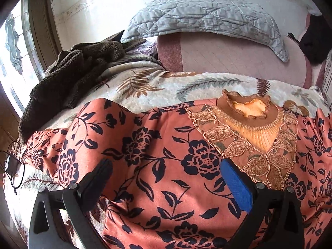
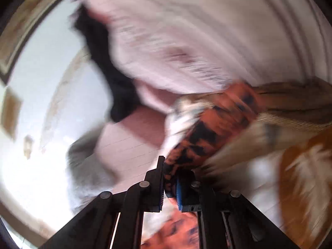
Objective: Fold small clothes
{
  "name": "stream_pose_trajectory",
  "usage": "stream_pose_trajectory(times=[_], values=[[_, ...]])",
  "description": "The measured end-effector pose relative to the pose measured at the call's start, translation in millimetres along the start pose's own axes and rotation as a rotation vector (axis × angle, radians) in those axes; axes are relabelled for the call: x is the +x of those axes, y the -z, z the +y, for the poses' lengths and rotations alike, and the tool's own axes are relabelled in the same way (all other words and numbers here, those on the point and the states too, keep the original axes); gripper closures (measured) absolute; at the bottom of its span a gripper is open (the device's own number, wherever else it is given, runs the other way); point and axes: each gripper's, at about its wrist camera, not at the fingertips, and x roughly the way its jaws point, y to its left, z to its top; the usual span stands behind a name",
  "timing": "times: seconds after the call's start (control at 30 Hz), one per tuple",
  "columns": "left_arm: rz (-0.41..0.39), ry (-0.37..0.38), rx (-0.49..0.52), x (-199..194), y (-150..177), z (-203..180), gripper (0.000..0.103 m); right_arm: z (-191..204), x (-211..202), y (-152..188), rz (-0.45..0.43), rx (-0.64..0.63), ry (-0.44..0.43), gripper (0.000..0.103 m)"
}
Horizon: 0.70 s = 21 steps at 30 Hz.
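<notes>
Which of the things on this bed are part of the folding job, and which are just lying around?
Part of the job:
- orange floral top, spread flat on the bed
- right gripper, shut on a fold of that top
- left gripper, open above it

Just lying about:
- brown fleece garment
- grey quilted pillow
- leaf-print blanket
- black cable

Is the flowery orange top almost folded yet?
Not yet, it looks barely started. The orange top with dark flowers lies spread out on the leafy cream blanket. The right gripper is pinching part of it, and the left gripper is open above it. All the folding is left.
</notes>
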Motion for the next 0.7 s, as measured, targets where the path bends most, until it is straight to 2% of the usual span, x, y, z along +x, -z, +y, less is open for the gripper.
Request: stream_pose_trajectory(times=[0.13, 0.27, 0.4, 0.53, 0.57, 0.63, 0.67, 0.7], values=[[-0.037, -0.025, -0.091, -14, -11, 35, 0.000, 106, -24, 64, 0.133, -0.144, -0.184, 0.094], [-0.064, -0.110, -0.158, -22, -13, 70, 0.000, 182, -26, 168, 0.328, -0.261, -0.273, 0.094], [-0.062, -0.118, -0.223, -28, -11, 104, 0.000, 218, -10, 273, 0.514, -0.259, -0.334, 0.094], [-0.061, -0.157, -0.257, -28, -13, 132, 0.000, 232, 5, 374, 0.718, -0.291, -0.328, 0.089], [-0.063, -0.163, -0.273, -27, -15, 138, 0.000, 232, 6, 398, 0.782, -0.297, -0.322, 0.082], [-0.058, -0.164, -0.307, -24, -19, 151, 0.000, 230, 12, 430, 0.883, -0.298, -0.320, 0.038], [-0.059, -0.159, -0.322, -23, -20, 157, 0.000, 228, 2, 445, 0.908, -0.286, -0.322, 0.009], [-0.060, -0.163, -0.335, -22, -21, 163, 0.000, 225, -2, 451, 0.915, -0.277, -0.320, 0.008]])
